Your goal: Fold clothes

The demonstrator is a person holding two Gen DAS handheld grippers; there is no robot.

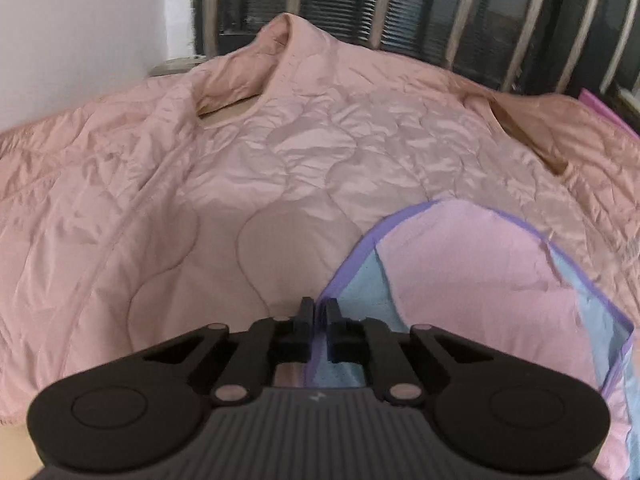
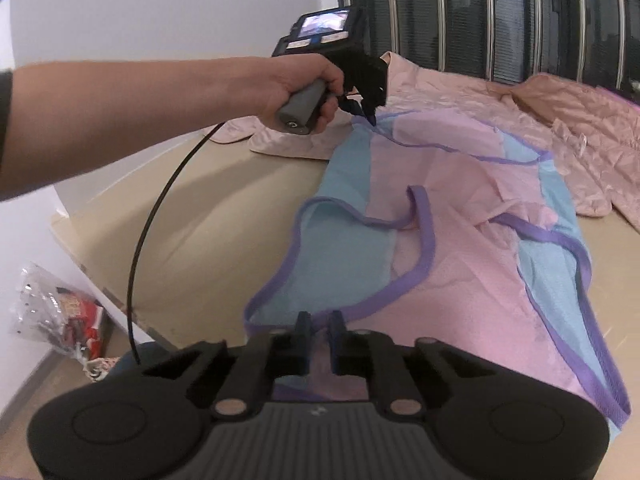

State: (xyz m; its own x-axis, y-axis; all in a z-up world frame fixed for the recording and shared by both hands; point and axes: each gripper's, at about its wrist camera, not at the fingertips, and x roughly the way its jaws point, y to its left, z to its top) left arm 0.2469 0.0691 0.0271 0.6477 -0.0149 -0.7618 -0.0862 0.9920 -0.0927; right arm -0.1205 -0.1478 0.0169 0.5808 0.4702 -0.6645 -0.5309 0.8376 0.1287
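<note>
A thin pink and light-blue garment (image 2: 460, 208) with purple trim lies stretched over a beige surface (image 2: 180, 224). In the right wrist view, my right gripper (image 2: 319, 320) is shut on its near purple edge. A person's hand holds my left gripper (image 2: 370, 114), which pinches the garment's far corner. In the left wrist view, my left gripper (image 1: 319, 312) is shut on the purple trim of the garment (image 1: 480, 272). That corner rests on a pink quilted jacket (image 1: 248, 168), spread flat with its collar at the far side.
The quilted jacket (image 2: 560, 128) covers the far end of the surface. Dark slatted shutters (image 2: 480, 12) stand behind it, with a white wall to their left. A crumpled plastic bag (image 2: 60, 312) lies on the floor at the left. A black cable (image 2: 156, 216) hangs from the left gripper.
</note>
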